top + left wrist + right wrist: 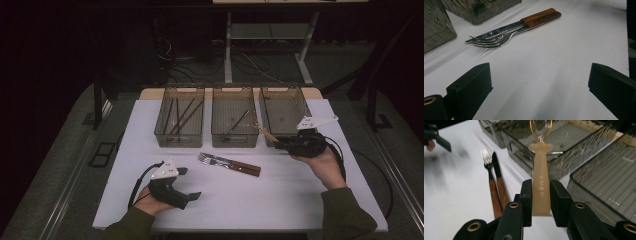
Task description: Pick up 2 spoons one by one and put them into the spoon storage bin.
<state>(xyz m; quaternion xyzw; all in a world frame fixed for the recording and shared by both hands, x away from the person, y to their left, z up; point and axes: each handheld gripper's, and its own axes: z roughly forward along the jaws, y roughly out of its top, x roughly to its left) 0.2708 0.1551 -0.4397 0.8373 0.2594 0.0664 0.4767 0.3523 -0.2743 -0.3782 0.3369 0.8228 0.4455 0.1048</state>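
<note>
A: Take the middle bin (234,125) as the marker. What lies left of it?

B: The left bin (180,124), just beside it, with a few long dark sticks inside. Well nearer the person than that, the left gripper (189,183) rests low on the white table (280,200), its jaws spread wide with bare tabletop between them.

A: And in front of the middle bin?

B: A fork (499,42) and a knife (496,32) with wooden handles, lying side by side and touching, tips pointing left in the high view.

A: To the right?

B: The right gripper (541,192), at the near corner between the middle bin and the right bin (283,112), jaws clenched on the pale handle of a spoon (541,182). The spoon's bowl end reaches up over the middle bin's near right rim.
</note>
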